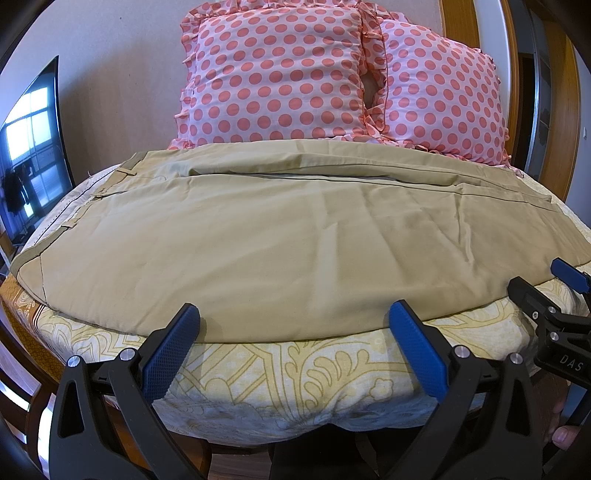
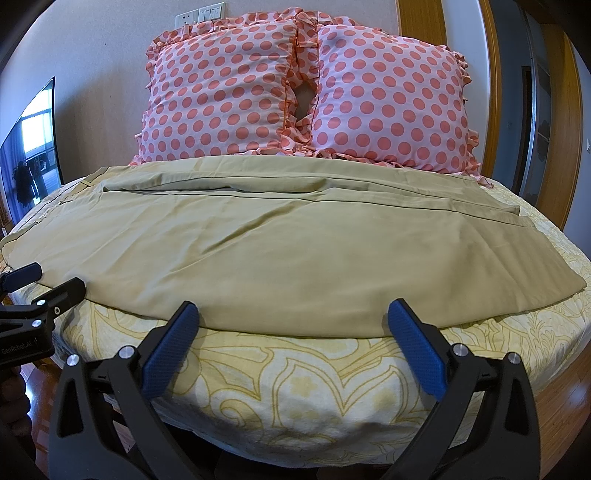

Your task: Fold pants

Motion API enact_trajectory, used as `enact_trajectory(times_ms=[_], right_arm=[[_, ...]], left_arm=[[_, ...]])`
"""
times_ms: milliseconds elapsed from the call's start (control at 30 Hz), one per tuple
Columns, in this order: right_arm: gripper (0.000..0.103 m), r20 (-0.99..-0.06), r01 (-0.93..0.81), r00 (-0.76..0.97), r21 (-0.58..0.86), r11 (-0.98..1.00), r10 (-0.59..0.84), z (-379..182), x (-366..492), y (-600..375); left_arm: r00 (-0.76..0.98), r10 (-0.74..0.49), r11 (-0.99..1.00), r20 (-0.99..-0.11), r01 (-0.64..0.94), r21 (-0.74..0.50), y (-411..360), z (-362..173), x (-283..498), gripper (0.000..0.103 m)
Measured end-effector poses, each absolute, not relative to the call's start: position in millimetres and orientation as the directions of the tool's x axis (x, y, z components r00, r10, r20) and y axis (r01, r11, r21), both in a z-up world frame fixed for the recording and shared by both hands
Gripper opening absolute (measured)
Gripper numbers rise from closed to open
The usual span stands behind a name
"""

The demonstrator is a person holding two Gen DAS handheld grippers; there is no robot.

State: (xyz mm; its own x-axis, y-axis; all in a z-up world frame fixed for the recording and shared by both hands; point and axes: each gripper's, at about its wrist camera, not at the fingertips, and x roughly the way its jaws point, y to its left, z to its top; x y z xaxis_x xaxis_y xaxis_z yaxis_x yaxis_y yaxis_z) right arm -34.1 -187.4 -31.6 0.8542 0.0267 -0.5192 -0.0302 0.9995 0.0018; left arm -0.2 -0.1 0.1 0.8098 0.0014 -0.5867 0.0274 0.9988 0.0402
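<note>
A bed [image 2: 332, 391] carries a cream sheet [image 1: 295, 373] printed with yellow floral outlines. At its head, 2 pink pillows with coral polka dots and ruffled edges lean side by side against the wall: the left pillow [image 2: 218, 99] and the right pillow [image 2: 391, 103], their frills touching. A dark screen [image 1: 33, 147] at the left reflects a bright window. Light wall sockets [image 2: 201, 14] sit above the pillows. A wooden door frame [image 2: 557, 122] stands at the right, and reddish wood floor [image 2: 565, 402] shows beside the bed.
</note>
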Motion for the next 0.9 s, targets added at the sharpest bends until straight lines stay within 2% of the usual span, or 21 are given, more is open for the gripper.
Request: enact_trajectory(times_ms=[567, 633, 700, 800, 900], right_arm=[[0.101, -0.516, -0.052, 0.856, -0.003, 0.999, 0.043, -30.1, -33.9, -187.8], [0.101, -0.551, -0.073, 0.832, 0.015, 0.997, 0.069, -25.7, -31.3, -191.2], [0.101, -0.54, -0.051, 0.838, 0.061, 0.997, 0.076, -7.7, -25.8, -208.3], [0.101, -0.489, 0.011, 0.87, 0.141, 0.99, 0.06, 27.3, -13.1, -245.7], [0.101, -0.505, 0.148, 0.863, 0.199, 0.969, -0.028, 58.5, 34.4, -300.2]], left_arm=[[0.809, 0.002, 0.999, -0.588, 0.028, 0.042, -0.2, 0.3, -0.1, 0.102], [0.801, -0.006, 0.998, -0.598, 0.039, 0.042, 0.9, 1.8, -0.1, 0.102], [0.794, -0.006, 0.999, -0.608, 0.032, 0.032, 3.7, 10.8, 2.2, 0.102], [0.844, -0.01, 0.999, -0.536, 0.025, 0.02, 10.5, 37.2, -3.8, 0.102], [0.872, -0.008, 1.0, -0.49, 0.013, 0.006, 16.8, 53.6, -0.2, 0.102]])
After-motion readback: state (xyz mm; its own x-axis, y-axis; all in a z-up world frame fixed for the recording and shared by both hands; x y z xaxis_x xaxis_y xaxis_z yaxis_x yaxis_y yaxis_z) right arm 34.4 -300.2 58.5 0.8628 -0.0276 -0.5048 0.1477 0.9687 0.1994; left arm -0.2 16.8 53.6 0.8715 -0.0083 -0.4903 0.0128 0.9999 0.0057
